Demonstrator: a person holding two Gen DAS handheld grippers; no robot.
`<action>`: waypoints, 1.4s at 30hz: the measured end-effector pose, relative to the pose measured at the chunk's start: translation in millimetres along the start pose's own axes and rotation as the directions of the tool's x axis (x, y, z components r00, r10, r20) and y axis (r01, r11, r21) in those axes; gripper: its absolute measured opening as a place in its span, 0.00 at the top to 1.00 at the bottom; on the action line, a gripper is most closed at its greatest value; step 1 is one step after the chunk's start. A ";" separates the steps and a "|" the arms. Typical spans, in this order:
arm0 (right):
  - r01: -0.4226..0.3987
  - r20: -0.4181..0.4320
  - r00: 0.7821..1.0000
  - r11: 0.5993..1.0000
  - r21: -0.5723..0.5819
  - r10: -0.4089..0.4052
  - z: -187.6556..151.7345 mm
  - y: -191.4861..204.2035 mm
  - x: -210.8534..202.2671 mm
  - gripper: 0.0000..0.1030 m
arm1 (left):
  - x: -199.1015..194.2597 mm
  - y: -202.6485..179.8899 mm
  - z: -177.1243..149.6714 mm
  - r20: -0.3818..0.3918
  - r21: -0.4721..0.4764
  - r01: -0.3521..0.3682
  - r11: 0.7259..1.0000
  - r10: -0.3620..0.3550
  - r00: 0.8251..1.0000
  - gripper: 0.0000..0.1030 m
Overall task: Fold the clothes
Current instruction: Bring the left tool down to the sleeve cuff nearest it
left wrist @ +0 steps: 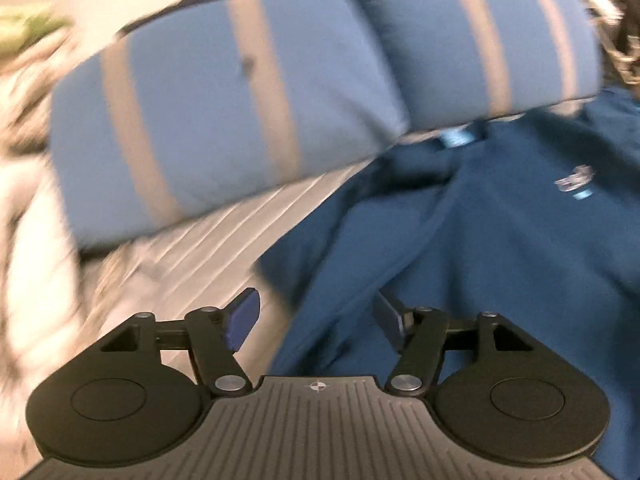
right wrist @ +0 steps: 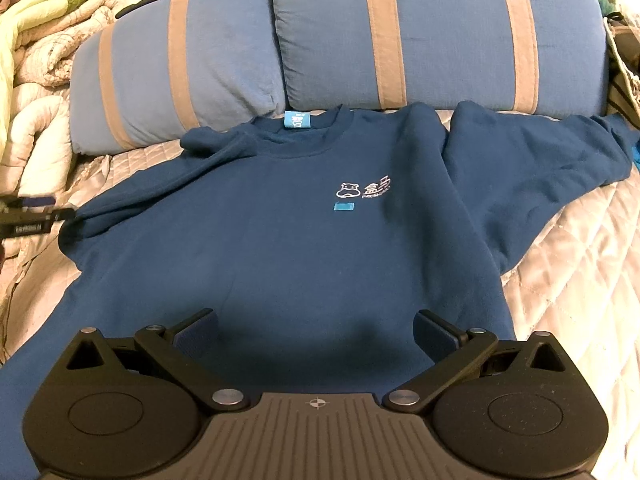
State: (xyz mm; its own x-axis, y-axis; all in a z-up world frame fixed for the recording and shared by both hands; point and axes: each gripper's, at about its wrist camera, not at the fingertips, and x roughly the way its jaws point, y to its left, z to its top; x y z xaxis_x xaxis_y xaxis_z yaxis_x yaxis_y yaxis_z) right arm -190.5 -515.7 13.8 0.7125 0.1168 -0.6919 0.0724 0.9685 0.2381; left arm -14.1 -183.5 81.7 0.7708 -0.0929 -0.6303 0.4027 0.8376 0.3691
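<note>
Clearly the sweatshirt (right wrist: 260,248) lies face up on the quilted bed (right wrist: 580,264), collar toward two striped pillows (right wrist: 440,32). Soft, limp and fairly thick, it is best pinched at a sleeve edge or hem. Both the left gripper (left wrist: 316,320) and right gripper (right wrist: 316,332) are spread wide, holding nothing. The left view is blurred, but that gripper seems near the sleeve (left wrist: 360,240). Bunched blankets (right wrist: 36,80) crowd one side.

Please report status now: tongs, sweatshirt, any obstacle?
Left tongs open, right tongs open. Blue sweatshirt flat on bed, unfolded. Striped pillows touch collar.
</note>
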 end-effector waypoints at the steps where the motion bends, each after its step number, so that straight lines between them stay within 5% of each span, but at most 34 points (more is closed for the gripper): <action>1: 0.000 0.001 1.000 1.000 0.001 0.000 -0.2 -0.1 -0.3 0.00 | 5.3 -8.1 4.0 0.006 0.026 0.012 1.000 -0.013 1.000 0.39; 10: -0.021 -0.008 1.000 0.999 0.038 0.022 0.1 -7.9 1.4 0.00 | 42.1 -58.1 23.9 0.009 0.208 0.072 0.975 -0.075 0.997 0.43; 11: -0.020 -0.013 1.000 0.999 0.041 0.020 0.6 -8.4 2.7 0.00 | 41.7 -58.2 22.5 0.003 0.219 0.067 0.973 -0.069 0.998 0.49; 13: -0.017 -0.022 1.000 0.999 0.039 0.017 1.3 -8.9 4.9 0.00 | 40.9 -58.6 19.7 -0.009 0.241 0.057 0.969 -0.056 0.998 0.91; 16: -0.022 -0.031 0.999 0.999 0.026 0.023 1.5 -8.5 7.0 0.00 | 39.7 -59.1 15.5 -0.026 0.274 0.042 0.961 -0.036 0.999 0.94; 26: -0.054 -0.042 0.998 0.998 0.013 0.054 0.9 -7.9 9.4 0.00 | 28.6 -51.2 -1.7 -0.118 0.346 0.041 0.937 0.000 0.993 0.94; 29: -0.062 -0.039 0.997 0.998 0.016 0.063 -0.4 -9.0 9.2 0.00 | 19.3 -40.7 -9.8 -0.177 0.333 0.077 0.940 -0.018 0.984 0.86; 31: -0.066 -0.040 0.997 0.998 0.018 0.067 -0.4 -9.2 9.4 0.00 | 12.1 -33.9 -11.6 -0.199 0.306 0.102 0.947 -0.042 0.979 0.63; 33: -0.068 -0.042 0.997 0.997 0.020 0.069 0.1 -8.5 9.2 0.00 | 4.1 -25.3 -2.1 -0.153 0.196 0.154 0.968 -0.125 0.980 0.50; 36: -0.066 -0.044 0.997 0.998 0.023 0.066 0.9 -7.7 8.6 0.00 | -3.4 -17.8 11.8 -0.073 0.055 0.235 0.971 -0.230 0.970 0.44; 42: -0.062 -0.046 0.997 0.997 0.043 0.064 2.0 -7.3 8.6 0.00 | 15.1 -49.4 27.1 -0.026 0.060 0.284 0.957 -0.283 0.959 0.44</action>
State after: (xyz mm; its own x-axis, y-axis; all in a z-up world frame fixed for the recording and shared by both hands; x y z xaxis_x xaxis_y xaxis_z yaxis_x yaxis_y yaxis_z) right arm -183.4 -522.2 7.5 0.6825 0.1890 -0.7060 0.0574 0.9491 0.3096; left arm -9.0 -240.9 72.5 0.6124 -0.3122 -0.7263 0.6341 0.7426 0.2154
